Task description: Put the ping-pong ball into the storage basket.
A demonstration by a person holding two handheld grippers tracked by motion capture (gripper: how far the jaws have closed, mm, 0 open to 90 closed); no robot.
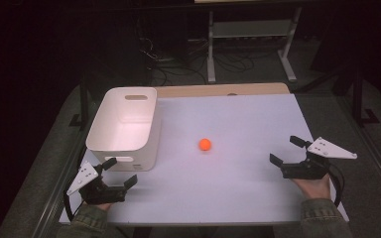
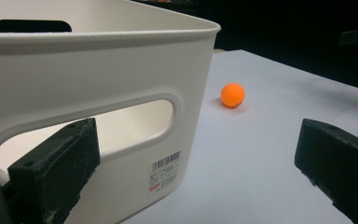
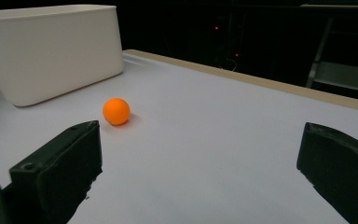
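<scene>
The orange ball (image 1: 205,144) sits loose on the white table (image 1: 238,183), just right of the white bin (image 1: 124,124). The right gripper (image 1: 288,150) and left gripper (image 1: 120,171) both rest with jaws spread, holding nothing. A good grasp probably straddles the ball squarely before closing, lest it roll.

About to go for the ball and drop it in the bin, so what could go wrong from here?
1. The ball sits loose on the smooth table; a nudge from the open right gripper could roll it away.
2. The left gripper is close to the bin; swinging it may shove the bin.
</scene>
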